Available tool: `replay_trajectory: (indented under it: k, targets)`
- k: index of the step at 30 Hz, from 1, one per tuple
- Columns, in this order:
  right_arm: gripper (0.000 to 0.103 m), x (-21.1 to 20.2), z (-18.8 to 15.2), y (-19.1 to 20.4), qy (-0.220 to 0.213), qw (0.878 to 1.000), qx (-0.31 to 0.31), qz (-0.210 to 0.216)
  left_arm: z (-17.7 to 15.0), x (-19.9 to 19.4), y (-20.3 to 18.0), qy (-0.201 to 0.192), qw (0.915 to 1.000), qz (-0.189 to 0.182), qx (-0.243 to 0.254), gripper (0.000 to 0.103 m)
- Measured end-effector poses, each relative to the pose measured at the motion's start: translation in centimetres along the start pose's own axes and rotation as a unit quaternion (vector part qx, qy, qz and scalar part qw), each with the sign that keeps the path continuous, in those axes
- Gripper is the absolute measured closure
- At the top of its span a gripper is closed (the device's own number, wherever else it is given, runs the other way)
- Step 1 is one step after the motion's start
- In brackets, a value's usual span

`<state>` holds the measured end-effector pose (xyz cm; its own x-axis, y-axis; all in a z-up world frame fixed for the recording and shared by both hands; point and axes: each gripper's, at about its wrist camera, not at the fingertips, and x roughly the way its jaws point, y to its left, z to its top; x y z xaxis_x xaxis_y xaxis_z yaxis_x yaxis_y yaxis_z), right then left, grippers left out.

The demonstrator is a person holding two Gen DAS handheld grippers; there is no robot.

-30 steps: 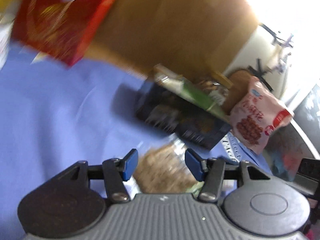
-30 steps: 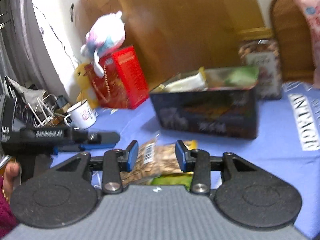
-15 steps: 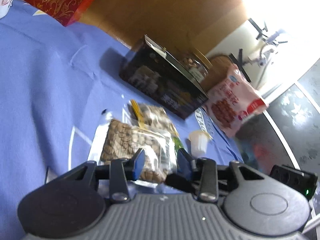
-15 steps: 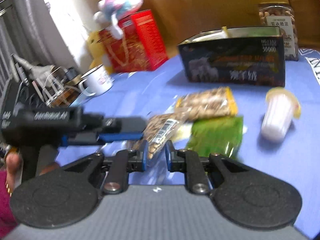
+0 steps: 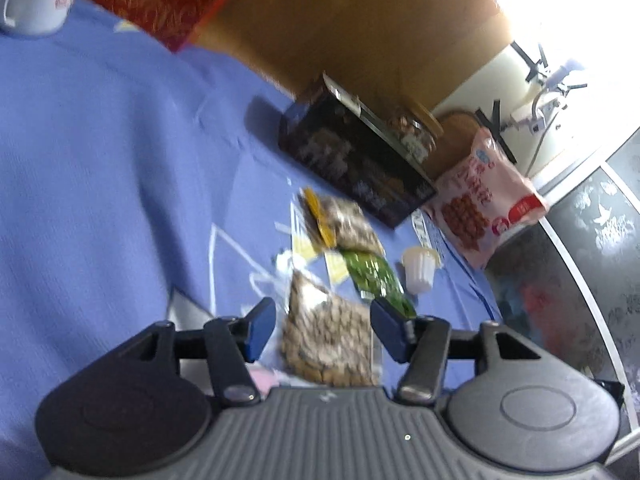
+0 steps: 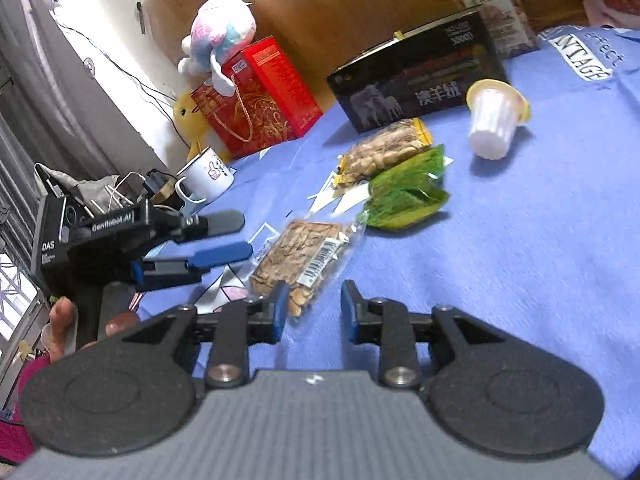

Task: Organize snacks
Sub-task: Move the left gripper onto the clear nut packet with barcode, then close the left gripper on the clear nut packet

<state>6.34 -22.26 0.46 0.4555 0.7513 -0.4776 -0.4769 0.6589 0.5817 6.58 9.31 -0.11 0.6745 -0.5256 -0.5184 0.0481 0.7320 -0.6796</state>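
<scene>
- Opening at this moment, the left gripper has its blue fingers spread to either side of a clear packet of seeds, which lies on the blue cloth; the pads stand clear of the packet and do not press it.
- The right gripper is opening too, its jaws moderately apart, with the corner of the same clear packet of seeds just by the left pad; whether it touches cannot be told, and nothing is gripped.
- Beyond the packet lie a green packet and a yellow-edged nut packet, touching each other.
- A small white cup lies tipped on the cloth to their right.
- A dark box stands behind them, with a nut jar behind it.
- A red gift box, a plush toy and a white mug sit at the left.
</scene>
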Motion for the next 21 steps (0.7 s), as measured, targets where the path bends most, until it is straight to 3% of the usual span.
replay_trajectory:
  k: [8, 12, 16, 21]
  targets:
    - [0.063, 0.6, -0.4, -0.4, -0.010, 1.000, 0.024, 0.001, -0.7, 0.0, 0.0, 0.003, 0.9999, -0.009, -0.006, 0.050]
    - [0.062, 0.5, -0.4, -0.3, -0.014, 0.999, 0.031, 0.001, 0.2, -1.0, 0.4, -0.024, 0.9994, 0.023, -0.010, 0.045]
    - [0.062, 0.7, -0.2, -1.0, -0.012, 0.998, 0.057, 0.013, 0.4, -0.1, 1.0, -0.006, 0.9999, 0.005, -0.013, 0.045]
    - [0.064, 1.5, -0.2, -0.6, 0.000, 0.998, 0.060, 0.029, -0.4, 0.8, 0.1, 0.009, 0.9999, -0.009, -0.006, 0.055]
